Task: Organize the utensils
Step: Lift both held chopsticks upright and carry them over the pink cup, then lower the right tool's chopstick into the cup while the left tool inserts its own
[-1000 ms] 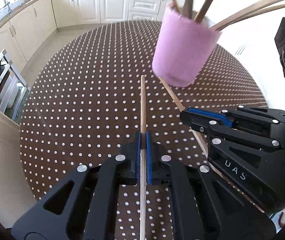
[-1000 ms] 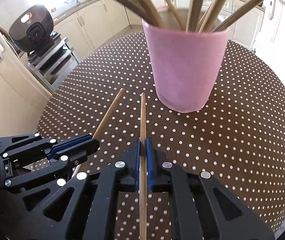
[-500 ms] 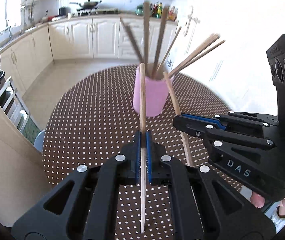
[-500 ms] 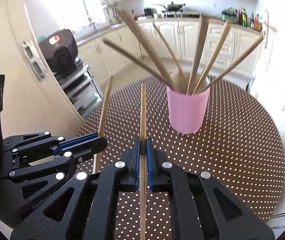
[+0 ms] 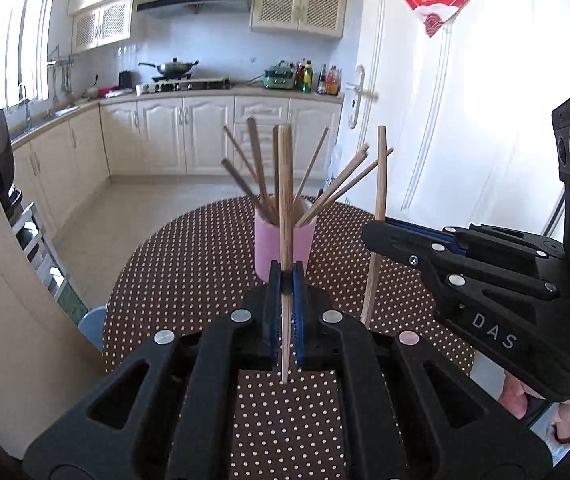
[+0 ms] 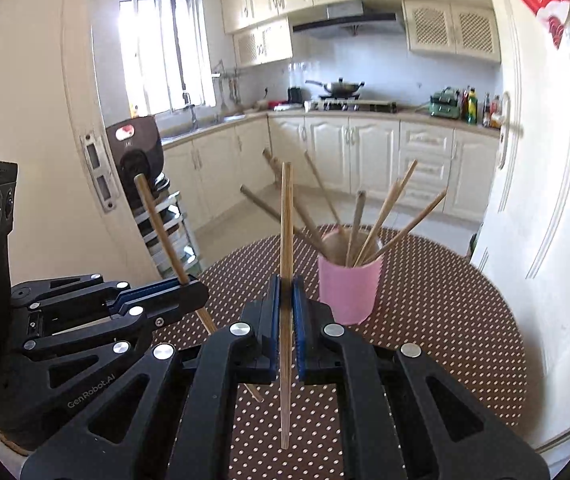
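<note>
- A wooden chopstick (image 5: 285, 200) is pinched between the blue pads of the left gripper (image 5: 286, 280), nearly upright in the left wrist view, its thin end hanging below the jaws, clear of the table.
- A second chopstick (image 6: 286, 280) is clamped the same way by the right gripper (image 6: 286, 292), running through the closed jaws from 12 to 6 o'clock in the right wrist view.
- In the left wrist view the right gripper is seen at 3 o'clock; in the right wrist view the left gripper is seen at 9 o'clock, its stick tilted.
- A pink cup (image 6: 348, 292) is stood on the table at about 1 o'clock of the right gripper, with other chopsticks (image 6: 381, 216) fanned out of it.
- The cup is set apart from both held sticks.
- A brown tablecloth with white dots (image 6: 445, 320) is spread over the round table.
- Cream kitchen cabinets (image 5: 189, 136) are seen beyond, toward 12 o'clock.
</note>
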Available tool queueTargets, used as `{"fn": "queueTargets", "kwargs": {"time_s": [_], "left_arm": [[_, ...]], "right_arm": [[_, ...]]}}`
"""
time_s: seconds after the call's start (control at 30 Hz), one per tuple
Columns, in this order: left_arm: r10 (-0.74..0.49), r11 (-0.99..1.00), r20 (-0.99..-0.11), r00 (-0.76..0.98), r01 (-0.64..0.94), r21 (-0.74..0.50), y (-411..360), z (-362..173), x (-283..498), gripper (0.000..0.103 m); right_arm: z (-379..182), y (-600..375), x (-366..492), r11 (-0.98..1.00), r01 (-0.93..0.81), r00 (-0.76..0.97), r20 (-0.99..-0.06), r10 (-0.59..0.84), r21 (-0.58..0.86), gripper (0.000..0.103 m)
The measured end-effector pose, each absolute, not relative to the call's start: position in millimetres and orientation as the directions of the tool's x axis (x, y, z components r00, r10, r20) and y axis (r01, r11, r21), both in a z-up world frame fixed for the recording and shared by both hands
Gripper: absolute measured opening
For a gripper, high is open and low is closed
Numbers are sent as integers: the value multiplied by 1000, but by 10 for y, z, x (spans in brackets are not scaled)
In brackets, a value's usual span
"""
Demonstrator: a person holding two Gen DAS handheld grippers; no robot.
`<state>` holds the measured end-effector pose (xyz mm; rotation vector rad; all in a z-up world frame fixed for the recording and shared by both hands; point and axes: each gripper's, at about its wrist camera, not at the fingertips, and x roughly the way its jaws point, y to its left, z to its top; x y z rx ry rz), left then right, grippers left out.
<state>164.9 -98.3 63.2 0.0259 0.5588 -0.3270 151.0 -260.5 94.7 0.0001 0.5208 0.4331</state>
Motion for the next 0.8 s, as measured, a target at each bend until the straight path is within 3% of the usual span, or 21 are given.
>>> {"fn": "queueTargets", "kwargs": {"time_s": [0.8], "left_arm": [[-291,954,-329,898,300,-25,-1260,1234,2069,6]], "right_arm": [[1388,-3253,1773,942,-252,942,-166,291,224,5]]}}
